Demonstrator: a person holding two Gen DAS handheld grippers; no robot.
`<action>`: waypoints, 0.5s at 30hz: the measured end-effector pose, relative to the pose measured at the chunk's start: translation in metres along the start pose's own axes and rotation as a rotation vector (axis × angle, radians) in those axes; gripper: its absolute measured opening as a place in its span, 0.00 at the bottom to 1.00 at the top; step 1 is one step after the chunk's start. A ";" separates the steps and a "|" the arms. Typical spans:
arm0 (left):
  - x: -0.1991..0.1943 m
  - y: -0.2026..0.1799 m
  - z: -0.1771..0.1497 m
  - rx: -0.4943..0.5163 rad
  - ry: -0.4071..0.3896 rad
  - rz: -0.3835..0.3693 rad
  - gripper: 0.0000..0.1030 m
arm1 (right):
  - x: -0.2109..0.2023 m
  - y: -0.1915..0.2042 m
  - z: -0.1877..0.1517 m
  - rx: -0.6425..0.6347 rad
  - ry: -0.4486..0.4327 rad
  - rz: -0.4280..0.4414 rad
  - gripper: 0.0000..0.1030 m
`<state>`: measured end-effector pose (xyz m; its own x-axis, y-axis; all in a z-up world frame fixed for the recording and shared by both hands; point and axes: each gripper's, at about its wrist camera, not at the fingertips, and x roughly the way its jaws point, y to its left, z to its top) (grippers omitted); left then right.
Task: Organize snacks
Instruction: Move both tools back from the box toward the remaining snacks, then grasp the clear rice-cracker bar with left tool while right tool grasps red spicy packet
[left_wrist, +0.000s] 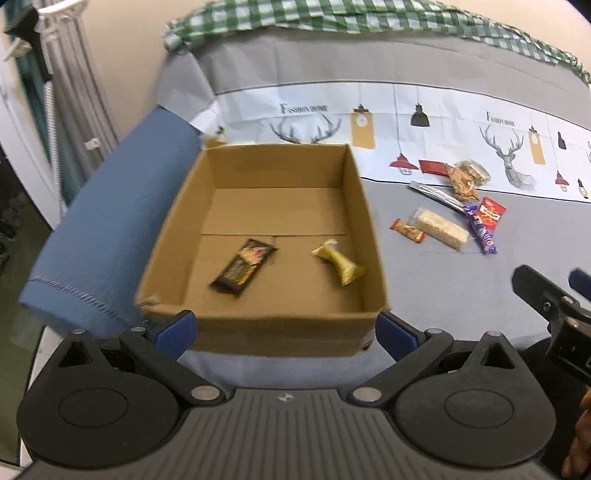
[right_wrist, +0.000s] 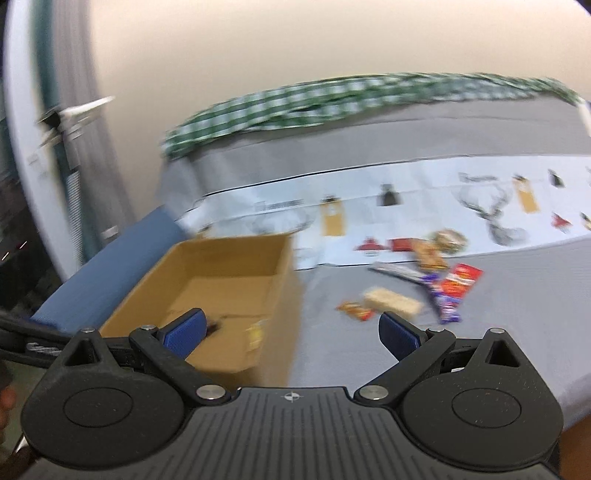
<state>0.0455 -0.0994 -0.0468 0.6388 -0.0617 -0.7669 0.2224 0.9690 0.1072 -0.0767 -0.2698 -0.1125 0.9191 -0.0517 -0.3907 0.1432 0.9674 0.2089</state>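
Note:
An open cardboard box (left_wrist: 354, 206) stands on the grey cloth, holding a dark bar (left_wrist: 243, 266) and a gold wrapped snack (left_wrist: 338, 261). My left gripper (left_wrist: 285, 334) is open just short of the box's near wall, nothing between its blue pads. Right of the box lies a loose pile: a pale rice bar (left_wrist: 441, 229), a small orange packet (left_wrist: 408, 230), a purple bar (left_wrist: 480, 229), a red packet (left_wrist: 491, 215), and more behind. In the blurred right wrist view my right gripper (right_wrist: 291, 330) is open and empty, with the box (right_wrist: 280, 280) to its left and the pile (right_wrist: 417, 291) ahead.
A blue folded cloth (left_wrist: 103, 236) lies left of the box. A white printed strip (left_wrist: 424, 122) with deer and lamps crosses the table; a green checked cloth (left_wrist: 332, 16) lies along the far edge. The right gripper's body (left_wrist: 554, 314) shows at the left view's right edge.

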 end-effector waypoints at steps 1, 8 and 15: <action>0.006 -0.007 0.007 -0.002 0.014 -0.013 1.00 | 0.006 -0.012 0.002 0.023 -0.003 -0.025 0.97; 0.054 -0.066 0.061 0.003 0.075 -0.064 1.00 | 0.056 -0.101 0.006 0.177 -0.002 -0.233 0.97; 0.092 -0.091 0.103 0.002 0.072 -0.020 1.00 | 0.149 -0.196 0.029 0.298 -0.002 -0.392 0.98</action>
<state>0.1599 -0.2183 -0.0620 0.5793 -0.0640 -0.8126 0.2363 0.9673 0.0922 0.0425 -0.4740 -0.1855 0.7755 -0.3987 -0.4895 0.5772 0.7619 0.2940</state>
